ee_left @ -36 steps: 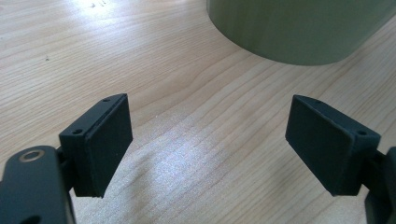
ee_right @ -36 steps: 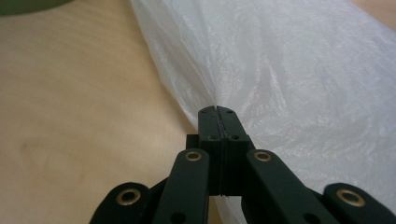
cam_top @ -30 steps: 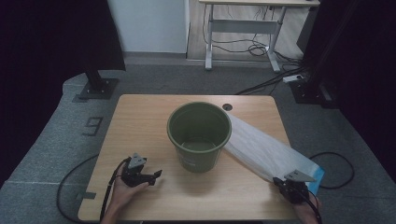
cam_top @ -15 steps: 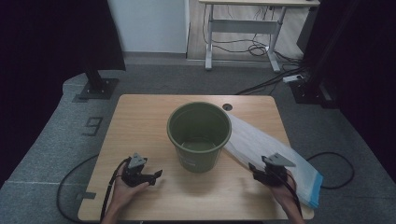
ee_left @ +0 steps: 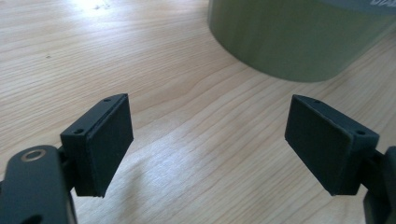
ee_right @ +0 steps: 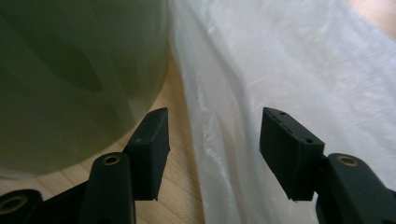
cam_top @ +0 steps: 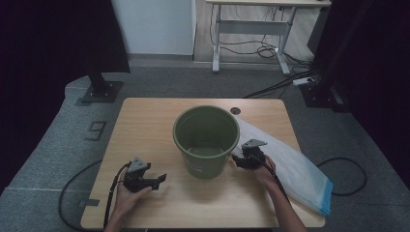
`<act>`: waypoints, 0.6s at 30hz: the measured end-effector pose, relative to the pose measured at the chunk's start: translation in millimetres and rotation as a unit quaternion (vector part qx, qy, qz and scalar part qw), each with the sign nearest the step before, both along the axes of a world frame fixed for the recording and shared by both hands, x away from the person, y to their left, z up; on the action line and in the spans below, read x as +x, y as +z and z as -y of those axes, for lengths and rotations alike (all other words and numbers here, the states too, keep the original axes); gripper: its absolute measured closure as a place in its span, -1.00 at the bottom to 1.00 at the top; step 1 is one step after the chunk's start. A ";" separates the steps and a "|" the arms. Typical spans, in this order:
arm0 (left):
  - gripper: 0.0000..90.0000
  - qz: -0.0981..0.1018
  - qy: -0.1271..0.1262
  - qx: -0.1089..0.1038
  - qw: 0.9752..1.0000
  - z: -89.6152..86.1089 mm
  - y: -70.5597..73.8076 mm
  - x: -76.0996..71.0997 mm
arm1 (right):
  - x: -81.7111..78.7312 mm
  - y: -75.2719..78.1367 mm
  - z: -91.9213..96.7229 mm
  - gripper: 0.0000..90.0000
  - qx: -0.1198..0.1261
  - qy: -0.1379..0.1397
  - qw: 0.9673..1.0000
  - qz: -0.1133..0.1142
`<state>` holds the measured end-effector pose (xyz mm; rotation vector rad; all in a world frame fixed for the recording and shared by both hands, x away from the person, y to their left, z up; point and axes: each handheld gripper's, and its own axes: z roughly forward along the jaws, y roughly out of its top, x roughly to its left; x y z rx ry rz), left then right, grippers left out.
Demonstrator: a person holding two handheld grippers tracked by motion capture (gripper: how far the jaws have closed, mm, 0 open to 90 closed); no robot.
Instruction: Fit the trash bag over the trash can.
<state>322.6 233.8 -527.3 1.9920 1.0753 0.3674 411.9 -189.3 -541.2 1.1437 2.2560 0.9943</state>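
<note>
A green bucket (cam_top: 206, 140) stands upright in the middle of the wooden table (cam_top: 145, 125). A white plastic bag (cam_top: 295, 169) with a blue end lies flat to its right, running under the bucket's side. My right gripper (cam_top: 239, 161) sits at the bucket's right wall over the bag's inner edge. Its jaws have just been closing but stand open. The bag (ee_right: 289, 60) lies beneath and between them, unpressed, with the bucket (ee_right: 79, 70) close on the left of the gripper (ee_right: 212, 140). My left gripper (cam_top: 158, 181) rests open left of the bucket, only bare wood between its pads (ee_left: 102, 140).
The bucket's wall (ee_left: 299, 37) is a short way ahead of the left gripper (ee_left: 210, 140). A round cable hole (cam_top: 235, 110) sits near the table's far edge. Cables trail off the table on both sides. A black stand base (cam_top: 99, 89) and a desk frame (cam_top: 251, 34) stand on the floor beyond.
My right hand has left the bag's blue end at the table's near right corner and moved left along the bag to the bucket's side, its jaws now apart. The left gripper has stayed put.
</note>
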 end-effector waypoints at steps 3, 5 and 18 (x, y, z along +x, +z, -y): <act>-0.66 -0.002 0.000 0.001 1.000 0.1 -1.2 0.9 | 0.8 -5.8 -3.4 0.10 -0.011 -0.005 1.000 -0.002; -0.66 -0.004 0.000 0.002 1.000 0.3 -1.8 1.3 | 1.0 -6.4 -3.7 0.14 -0.006 -0.004 1.000 -0.003; -0.66 -0.003 0.014 0.033 0.999 2.3 -4.1 0.1 | 2.0 1.5 9.8 0.97 0.030 -0.034 0.999 0.025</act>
